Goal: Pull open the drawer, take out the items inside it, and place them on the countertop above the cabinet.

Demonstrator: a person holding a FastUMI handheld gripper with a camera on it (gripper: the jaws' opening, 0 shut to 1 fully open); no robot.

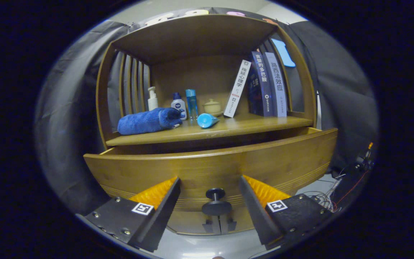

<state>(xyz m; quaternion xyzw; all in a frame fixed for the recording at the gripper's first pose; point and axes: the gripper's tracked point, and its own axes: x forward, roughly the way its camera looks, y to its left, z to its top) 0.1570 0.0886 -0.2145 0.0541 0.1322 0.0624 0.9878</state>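
The gripper (210, 196) is pointing level at the front of the cabinet, with its fingers (164, 201) spread wide and gripping nothing. The dark round knob (216, 203) of the drawer (210, 167) is sitting in the gap between the two fingers, touched by neither.

The drawer is standing pulled out from the cabinet body, its curved wooden front panel projecting toward the gripper. The drawer's interior is hidden behind the front panel, so its contents cannot be told.

Above the drawer, the worktop (250, 126) is carrying several things. A rolled blue towel (147, 121) is lying at its left side. Just beside it, a blue tube (207, 120) is lying on its side. Behind these, a white pump bottle (152, 99), a white bottle with a blue cap (179, 105), a tall clear blue bottle (191, 103) and a small cream lidded jar (212, 107) are standing upright. To the right, several books (266, 84) are standing; the white book (238, 88) is leaning against the others.
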